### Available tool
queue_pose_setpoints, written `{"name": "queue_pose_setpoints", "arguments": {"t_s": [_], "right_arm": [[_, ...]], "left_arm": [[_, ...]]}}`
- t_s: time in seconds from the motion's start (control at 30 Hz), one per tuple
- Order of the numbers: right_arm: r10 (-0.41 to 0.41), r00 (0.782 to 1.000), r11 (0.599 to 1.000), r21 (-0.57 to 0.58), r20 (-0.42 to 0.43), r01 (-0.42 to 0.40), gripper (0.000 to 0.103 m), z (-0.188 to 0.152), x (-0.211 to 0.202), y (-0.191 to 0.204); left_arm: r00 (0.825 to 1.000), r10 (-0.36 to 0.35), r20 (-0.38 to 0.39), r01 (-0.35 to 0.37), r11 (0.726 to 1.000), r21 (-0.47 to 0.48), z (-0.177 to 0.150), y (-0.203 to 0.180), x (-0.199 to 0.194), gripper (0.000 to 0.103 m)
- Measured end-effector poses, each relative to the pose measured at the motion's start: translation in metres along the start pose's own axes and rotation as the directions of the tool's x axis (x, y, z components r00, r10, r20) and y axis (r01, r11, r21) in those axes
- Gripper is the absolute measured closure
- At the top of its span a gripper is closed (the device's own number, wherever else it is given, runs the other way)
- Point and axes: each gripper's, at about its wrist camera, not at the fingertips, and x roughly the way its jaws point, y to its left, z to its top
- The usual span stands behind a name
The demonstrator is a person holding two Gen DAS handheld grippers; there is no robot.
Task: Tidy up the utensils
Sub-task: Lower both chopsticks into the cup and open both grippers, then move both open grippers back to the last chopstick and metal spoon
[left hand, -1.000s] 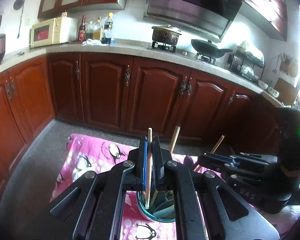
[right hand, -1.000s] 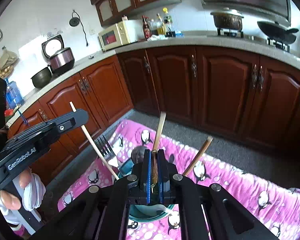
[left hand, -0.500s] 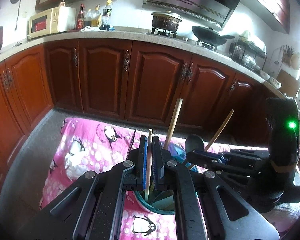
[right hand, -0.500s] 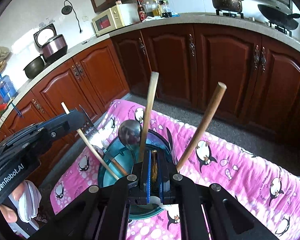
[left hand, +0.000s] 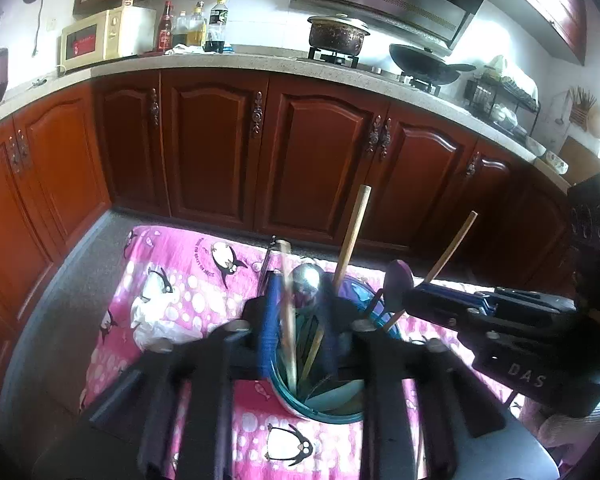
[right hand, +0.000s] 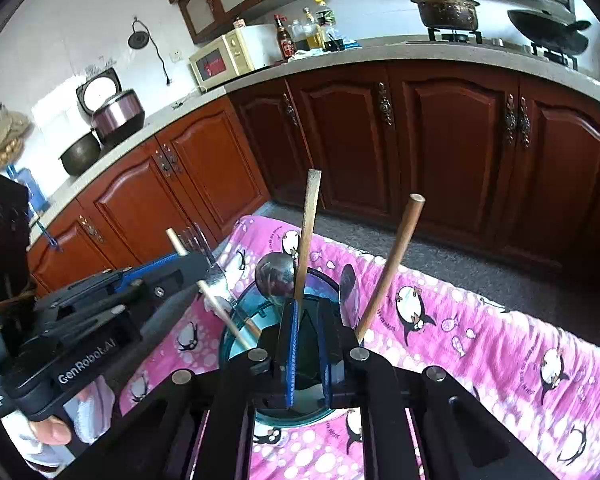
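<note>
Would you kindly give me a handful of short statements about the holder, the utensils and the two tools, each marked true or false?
1. The teal utensil holder stands on a pink penguin-print cloth. True.
2. The left tool is clamped tight on a chopstick. False: its jaws are opening, and the pale stick between them looks blurred and loose.
3. Several wooden handles stick up out of the holder. True.
4. The holder lies tipped on its side. False: it stands upright.
5. A microwave sits on the countertop. True.
6. The right tool hovers over the stove. False: it is over the holder.
</note>
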Motion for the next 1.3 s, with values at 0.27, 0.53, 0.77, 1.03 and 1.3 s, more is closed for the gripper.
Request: {"name": "queue_pose_setpoints", "arguments": {"t_s": [0.27, 0.53, 0.77, 1.03, 1.3], "right_arm": [[0.014, 1.000, 0.999, 0.038, 0.028, -0.015, 0.080, -0.005, -0.021, -0.005], [-0.009, 0.998, 0.998, 0.055, 0.064, 0.006, 0.074, -0.010, -0.052, -0.009], [-0.048, 0.996, 0.997, 0.068, 0.076, 0.043, 0.071, -0.023, -0.084, -0.021], [-0.119, 0.991, 0.988, 0.105, 0.061, 0.113, 0.065, -0.050, -0.118, -0.049], [-0.180, 0.983, 0.964, 0.193, -0.045, 0.185, 0.065, -0.100, -0.115, -0.104]], "left_arm": [[1.000, -0.009, 0.023, 0.009, 1.000, -0.012, 0.003, -0.002, -0.015, 0.056], [0.998, -0.024, 0.053, 0.024, 1.000, -0.003, 0.006, -0.010, -0.037, 0.044], [0.995, -0.052, 0.082, 0.050, 0.998, 0.026, 0.004, -0.027, -0.058, 0.042], [0.990, -0.117, 0.080, 0.112, 0.992, 0.055, -0.001, -0.052, -0.077, 0.038], [0.975, -0.223, 0.011, 0.221, 0.971, 0.093, -0.022, -0.081, -0.077, 0.038]]}}
